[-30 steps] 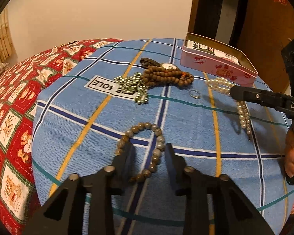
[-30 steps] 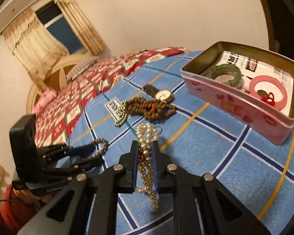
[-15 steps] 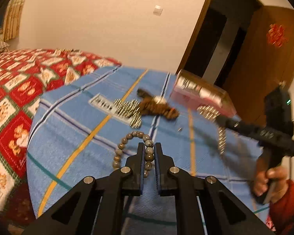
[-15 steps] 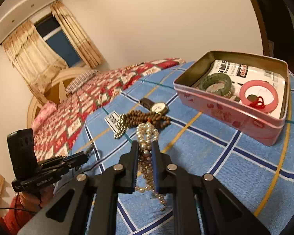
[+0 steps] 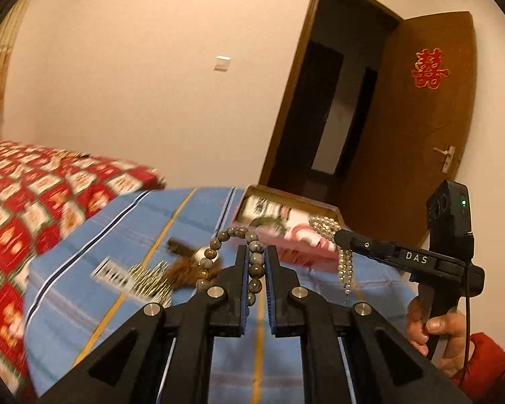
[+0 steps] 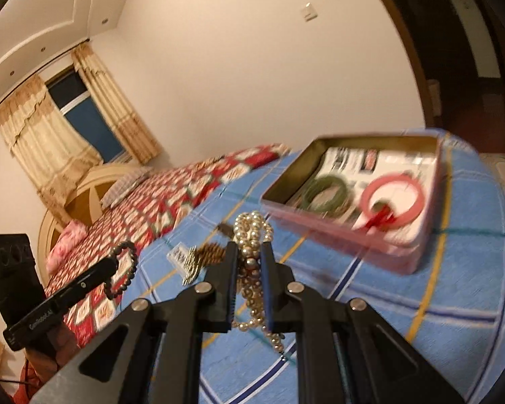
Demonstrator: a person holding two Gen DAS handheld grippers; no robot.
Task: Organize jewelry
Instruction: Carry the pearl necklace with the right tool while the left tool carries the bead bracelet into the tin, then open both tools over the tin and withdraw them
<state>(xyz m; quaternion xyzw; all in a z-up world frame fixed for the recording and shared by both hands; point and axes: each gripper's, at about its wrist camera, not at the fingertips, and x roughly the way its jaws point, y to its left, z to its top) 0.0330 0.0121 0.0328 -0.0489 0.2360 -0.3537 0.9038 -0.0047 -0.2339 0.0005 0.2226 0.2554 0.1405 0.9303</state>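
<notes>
Nearest in my left wrist view, my left gripper (image 5: 254, 252) sits at bottom centre, its two fingers pinched on the stone-bead bracelet (image 5: 249, 262); the loop is off the cloth, one run of beads standing roughly vertical between the pads while the rest arcs up over the fingertips and falls down the left side. In my right wrist view, my right gripper (image 6: 248, 252) fills the bottom centre too, clamped on the pearl necklace (image 6: 252, 269), whose long axis runs near vertical in the frame: a bunch of loops pokes up above the fingertips and a tail trails down between the fingers toward the lower centre. In the left view I see the same pearls (image 5: 345, 262) at right of centre, draped from the right gripper's tip and hanging straight down clear of the cloth. Both strands hang above the blue plaid cloth (image 6: 437, 303). Further on, around mid-frame, lie a blurred cluster of small metallic beads (image 6: 190, 266) and brown wooden beads (image 6: 213, 252) on the cloth. Beyond them, right of centre, is the open pink tin (image 6: 387, 252), holding a green bangle (image 6: 325, 192) on its left and a pink bangle (image 6: 392, 202) on its right. Farthest, in the upper left, a red patterned bedspread (image 6: 171, 195) runs back.
</notes>
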